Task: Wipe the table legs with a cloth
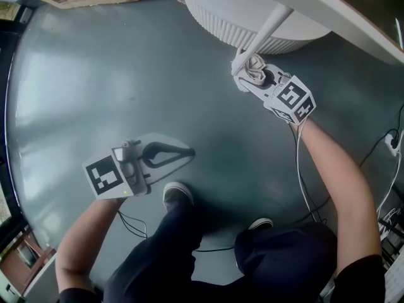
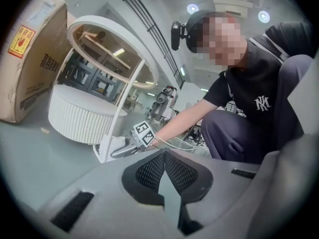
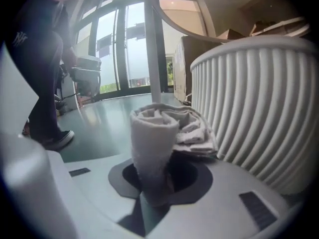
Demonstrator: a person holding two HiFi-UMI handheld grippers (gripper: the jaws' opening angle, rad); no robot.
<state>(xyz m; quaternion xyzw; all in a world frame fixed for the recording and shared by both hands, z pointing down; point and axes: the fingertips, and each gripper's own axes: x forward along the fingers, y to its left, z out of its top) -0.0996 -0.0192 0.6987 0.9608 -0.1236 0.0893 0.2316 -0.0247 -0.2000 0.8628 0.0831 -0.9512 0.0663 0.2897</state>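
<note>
A cardboard box [image 2: 30, 59] stands at the far left. It bears 1 red-and-yellow sticker [image 2: 21, 39] and some black print, both too small to read. The floor [image 1: 95, 74] is smooth, grey-green and glossy.

The left gripper [image 1: 186, 152] hangs low over that floor with its jaws together and nothing between them, well apart from the table. Its marker cube shows only black-and-white squares, no letters. Just beside it are the crouching person's 2 shoes [image 1: 178, 193]. The black shirt carries 1 white "NY" monogram [image 2: 262, 102].

Further right is 1 white round table with a ribbed drum base [image 1: 214, 17], a pale top rim [image 1: 353, 21] and 1 slim white table leg [image 1: 268, 27] in clear view, slanting down to the floor.

The right gripper [image 1: 257, 77] is clamped on 1 pale, folded cloth [image 1: 247, 65]. The right gripper view shows the fabric rolled up between the jaws and bunched out past them. The cloth sits against the foot of that leg, just beside the ribbed base.

A tangle of cables [image 1: 391, 169] lies at the far right.

The room is large and bright, with tall glass doors [image 3: 112, 49] and 2 round ceiling lights [image 2: 192, 8].
</note>
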